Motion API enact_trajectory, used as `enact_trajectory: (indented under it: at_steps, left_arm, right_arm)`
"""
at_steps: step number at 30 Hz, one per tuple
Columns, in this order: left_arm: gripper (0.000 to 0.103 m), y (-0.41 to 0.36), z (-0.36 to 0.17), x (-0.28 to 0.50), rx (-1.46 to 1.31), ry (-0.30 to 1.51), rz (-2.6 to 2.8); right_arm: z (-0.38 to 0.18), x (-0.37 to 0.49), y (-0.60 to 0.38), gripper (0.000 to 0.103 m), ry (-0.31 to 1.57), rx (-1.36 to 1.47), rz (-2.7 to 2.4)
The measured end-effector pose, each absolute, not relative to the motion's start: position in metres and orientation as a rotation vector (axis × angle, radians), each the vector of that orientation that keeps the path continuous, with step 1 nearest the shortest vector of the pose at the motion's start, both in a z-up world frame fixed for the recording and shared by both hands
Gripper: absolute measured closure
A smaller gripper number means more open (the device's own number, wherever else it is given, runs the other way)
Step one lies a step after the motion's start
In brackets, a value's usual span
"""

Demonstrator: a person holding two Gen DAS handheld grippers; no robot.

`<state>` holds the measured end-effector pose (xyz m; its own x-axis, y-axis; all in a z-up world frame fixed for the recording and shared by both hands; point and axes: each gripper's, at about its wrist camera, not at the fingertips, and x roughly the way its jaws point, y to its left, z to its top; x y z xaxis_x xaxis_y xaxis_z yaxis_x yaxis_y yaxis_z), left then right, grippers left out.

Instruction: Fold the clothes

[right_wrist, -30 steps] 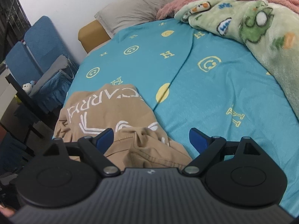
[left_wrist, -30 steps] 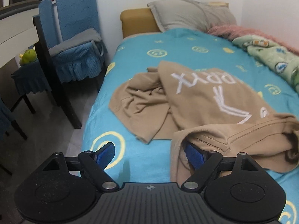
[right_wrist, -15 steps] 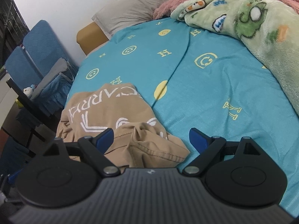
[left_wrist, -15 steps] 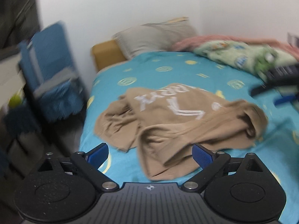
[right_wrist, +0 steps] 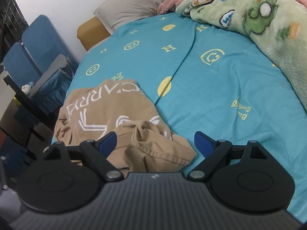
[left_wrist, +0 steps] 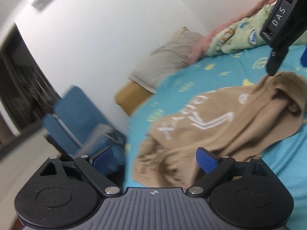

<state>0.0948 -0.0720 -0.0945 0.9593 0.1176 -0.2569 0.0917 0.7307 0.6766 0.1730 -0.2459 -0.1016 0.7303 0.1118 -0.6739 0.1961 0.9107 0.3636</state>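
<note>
We see the soft tan shirt (right_wrist: 115, 115) with white lettering lying crumpled at lower left on the teal patterned bed (right_wrist: 211, 88); our left tool (left_wrist: 154, 158) is closing on nothing, our right tool (right_wrist: 155, 140) spread, its stitched hem between the pads unpinched

I'm in a bedroom at home: a bed (right_wrist: 220, 88) with a teal patterned sheet, a grey pillow (right_wrist: 140, 0) at its head against a white wall, a fleecy cartoon blanket (right_wrist: 259, 19), blue-covered chairs (right_wrist: 36, 44) along its side
</note>
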Motion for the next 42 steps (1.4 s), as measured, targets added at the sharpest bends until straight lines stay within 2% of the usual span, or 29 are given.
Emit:
enact_trajectory:
  at_steps: [13, 18, 25, 30, 38, 42]
  left_arm:
    - [0.008, -0.086, -0.128, 0.094, 0.947, 0.322, -0.065]
    - [0.008, -0.082, -0.131, 0.121, 0.894, 0.314, 0.065]
    - [0.009, -0.061, -0.075, 0.105, 0.594, 0.094, 0.167]
    - [0.008, -0.055, -0.044, 0.083, 0.466, -0.042, 0.164]
    - [0.008, -0.054, -0.033, 0.08, 0.43, -0.067, 0.136]
    - [0.008, -0.053, -0.028, 0.072, 0.395, -0.097, 0.13]
  right_arm:
    - [-0.101, 0.167, -0.243, 0.014, 0.756, 0.397, -0.069]
    - [-0.102, 0.168, -0.239, 0.014, 0.76, 0.373, -0.063]
    - [-0.098, 0.166, -0.23, 0.014, 0.726, 0.312, -0.041]
    - [-0.08, 0.155, -0.206, 0.014, 0.607, 0.186, 0.041]
    - [-0.059, 0.129, -0.15, 0.014, 0.384, -0.125, 0.193]
    - [-0.065, 0.133, -0.131, 0.014, 0.399, -0.228, 0.173]
